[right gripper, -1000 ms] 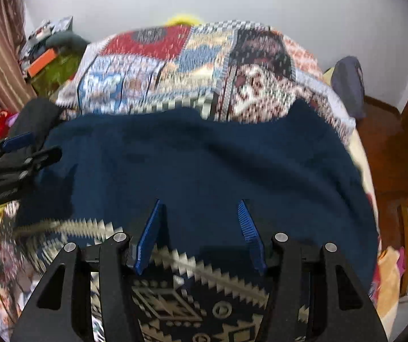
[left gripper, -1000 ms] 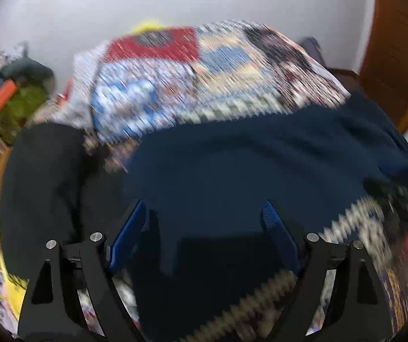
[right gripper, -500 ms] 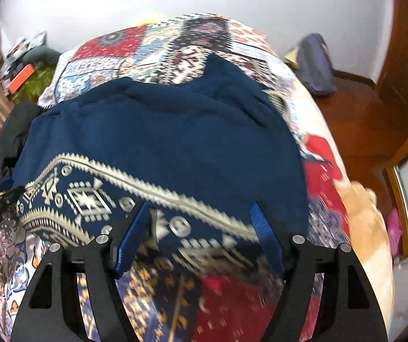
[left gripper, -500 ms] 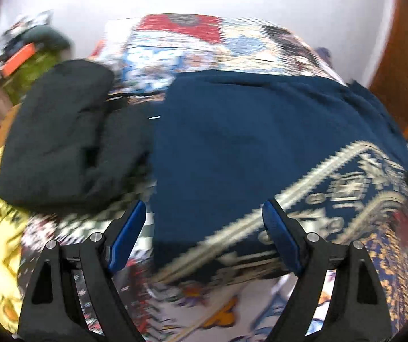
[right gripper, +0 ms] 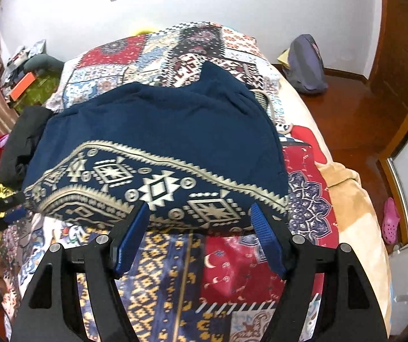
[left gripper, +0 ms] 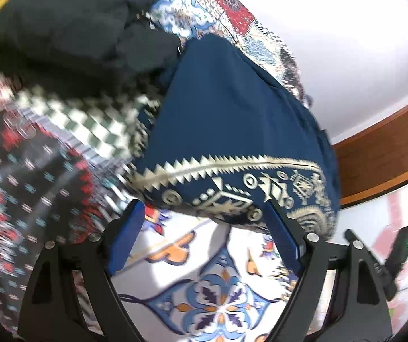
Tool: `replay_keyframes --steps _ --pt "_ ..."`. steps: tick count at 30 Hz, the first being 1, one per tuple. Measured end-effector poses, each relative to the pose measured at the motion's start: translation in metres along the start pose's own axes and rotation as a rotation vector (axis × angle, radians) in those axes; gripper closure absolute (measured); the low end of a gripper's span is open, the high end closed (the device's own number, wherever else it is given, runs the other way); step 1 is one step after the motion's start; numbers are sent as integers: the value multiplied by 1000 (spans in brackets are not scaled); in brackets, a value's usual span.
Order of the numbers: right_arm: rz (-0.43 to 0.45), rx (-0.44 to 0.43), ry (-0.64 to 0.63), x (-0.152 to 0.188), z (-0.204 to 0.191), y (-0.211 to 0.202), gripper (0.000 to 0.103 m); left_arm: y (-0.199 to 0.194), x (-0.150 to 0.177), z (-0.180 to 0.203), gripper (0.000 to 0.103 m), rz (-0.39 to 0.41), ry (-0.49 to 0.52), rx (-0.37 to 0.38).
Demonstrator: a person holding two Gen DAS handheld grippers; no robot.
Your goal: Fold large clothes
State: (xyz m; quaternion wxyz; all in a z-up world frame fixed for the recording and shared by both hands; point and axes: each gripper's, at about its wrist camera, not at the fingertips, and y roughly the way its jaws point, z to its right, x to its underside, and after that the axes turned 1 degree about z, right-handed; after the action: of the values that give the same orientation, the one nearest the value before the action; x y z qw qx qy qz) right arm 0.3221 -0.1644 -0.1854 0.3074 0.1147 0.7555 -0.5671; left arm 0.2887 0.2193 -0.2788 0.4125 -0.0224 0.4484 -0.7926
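patchwork bedspread (right gripper: 232, 270) | white wall (right gripper: 232, 0) | wooden floor (right gripper: 355, 114)

I can read no text, label, brand or number from either wrist camera; the navy garment (right gripper: 158, 131) carries only a woven band of cream geometric motifs, the patchwork bedspread (right gripper: 232, 270) shows only ornamental prints, and the small dark writing on a yellow cloth (right gripper: 3, 191) at the left edge is too blurred to make out
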Motion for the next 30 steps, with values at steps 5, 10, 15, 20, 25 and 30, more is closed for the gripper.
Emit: replay_keyframes --steps 5,10,15,20,25,30 --pt "16 -1 -28 -1 -10 0 33 8 -3 -2 19 18 -55 64" --pt "2 -3 -29 -2 -15 11 33 30 -24 4 19 4 -57 134" --pt "-15 -5 -25 -2 -19 19 33 50 -42 10 36 17 -75 120" --pt "-23 0 -30 -5 -24 26 33 67 -58 17 57 63 -68 31" --pt "-24 -9 -21 -11 -29 25 33 53 -63 63 86 143 135 -181" --pt "0 -11 -45 -28 -41 16 33 2 -78 100 95 269 248 -121"
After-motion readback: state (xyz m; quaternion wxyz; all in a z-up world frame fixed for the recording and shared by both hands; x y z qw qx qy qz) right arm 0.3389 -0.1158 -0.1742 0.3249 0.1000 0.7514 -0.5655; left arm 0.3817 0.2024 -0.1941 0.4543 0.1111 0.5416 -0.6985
